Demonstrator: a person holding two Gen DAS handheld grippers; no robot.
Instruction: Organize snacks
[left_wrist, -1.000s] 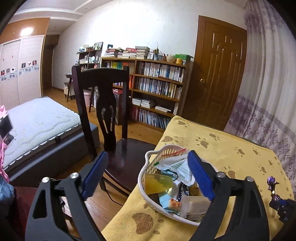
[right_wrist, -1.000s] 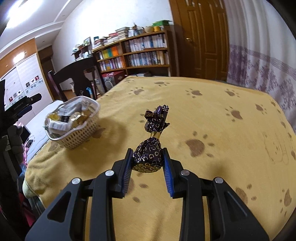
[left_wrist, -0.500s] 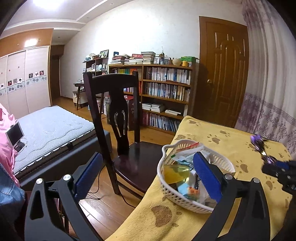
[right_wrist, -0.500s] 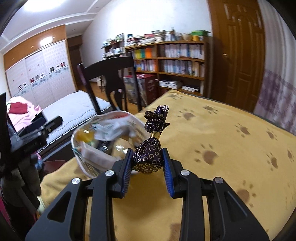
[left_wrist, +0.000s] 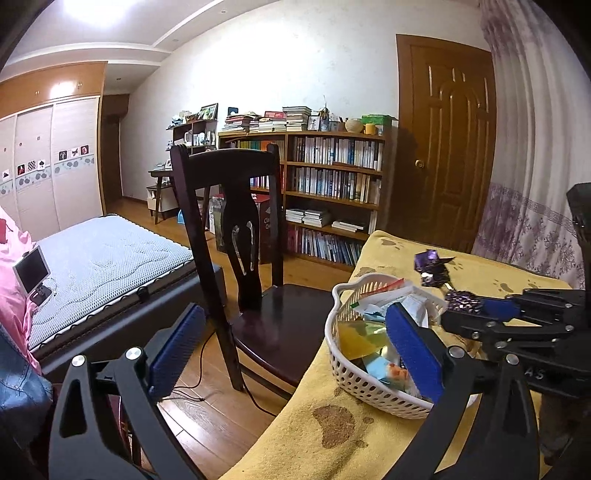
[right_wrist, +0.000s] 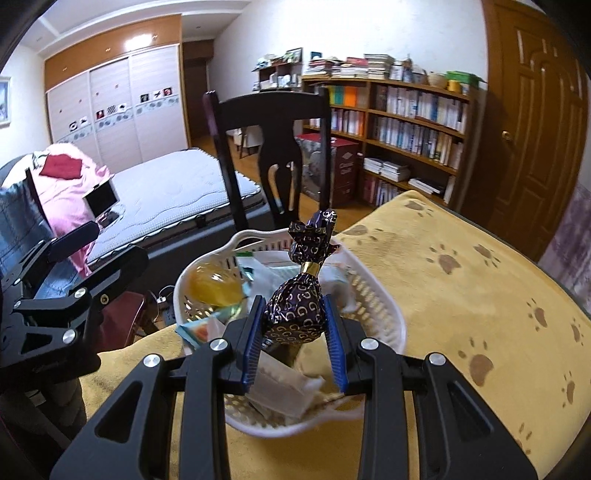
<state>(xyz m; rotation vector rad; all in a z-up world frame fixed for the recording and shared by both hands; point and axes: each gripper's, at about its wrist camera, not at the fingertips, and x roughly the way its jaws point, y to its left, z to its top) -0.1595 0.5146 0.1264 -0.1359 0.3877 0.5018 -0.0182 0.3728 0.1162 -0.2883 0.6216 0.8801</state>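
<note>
A purple foil-wrapped candy (right_wrist: 295, 310) with a twisted top sits clamped in my right gripper (right_wrist: 294, 334), which hangs over the white basket (right_wrist: 388, 314). The basket holds several snacks, among them a yellow jelly cup (right_wrist: 216, 286) and white packets. In the left wrist view the same candy (left_wrist: 461, 304) hovers above the basket's (left_wrist: 354, 373) right rim, held by the right gripper (left_wrist: 480, 310). My left gripper (left_wrist: 295, 347) is open with nothing in it, low at the table's left edge, its right finger overlapping the basket.
The table wears a yellow paw-print cloth (right_wrist: 461, 280). A dark wooden chair (left_wrist: 236, 236) stands close against the table's left side, just behind the basket. A bed (left_wrist: 107, 254), a bookshelf (left_wrist: 332, 184) and a door (left_wrist: 447, 147) lie beyond.
My right gripper carried the candy leftward from the open table to a spot over the basket. The left gripper tilted up and drew back slightly, staying open.
</note>
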